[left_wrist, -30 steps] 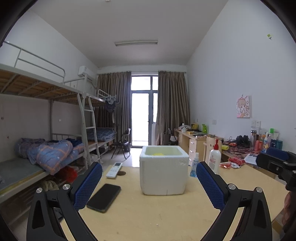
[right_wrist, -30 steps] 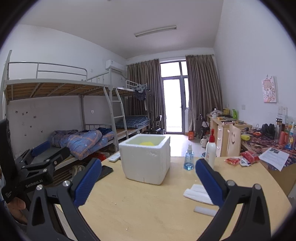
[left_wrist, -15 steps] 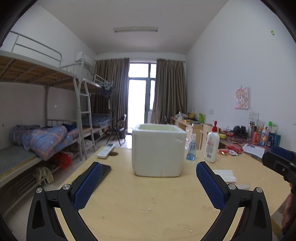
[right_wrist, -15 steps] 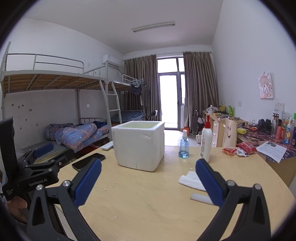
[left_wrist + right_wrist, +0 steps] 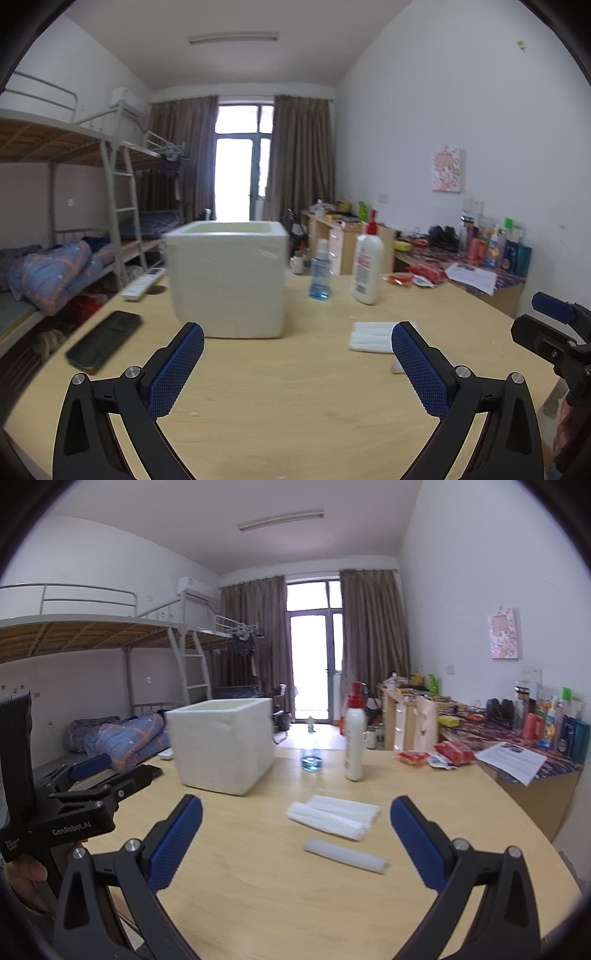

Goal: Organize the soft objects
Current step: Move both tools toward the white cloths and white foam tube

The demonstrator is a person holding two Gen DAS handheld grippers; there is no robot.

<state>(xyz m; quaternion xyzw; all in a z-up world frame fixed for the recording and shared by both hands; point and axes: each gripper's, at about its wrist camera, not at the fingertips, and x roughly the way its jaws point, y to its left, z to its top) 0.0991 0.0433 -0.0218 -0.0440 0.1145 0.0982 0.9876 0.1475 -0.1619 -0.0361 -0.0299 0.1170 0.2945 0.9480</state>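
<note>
Both grippers had dropped lower over the table [image 5: 258, 878], and the foam box [image 5: 229, 280] loomed nearer. Left gripper [image 5: 297, 343] and right gripper [image 5: 295, 818] gaped wide, empty, with bare wood between their fingers. White foam rolls [image 5: 334, 814] lay stacked right of the box, one loose roll [image 5: 345, 854] just before them

White foam box [image 5: 229, 280] hides its own contents.

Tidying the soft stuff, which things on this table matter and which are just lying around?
For the job: foam rolls, single foam roll, foam box, both open grippers.
Lying about: phone, remote, blue bottle, lotion bottle, snack packets.
</note>
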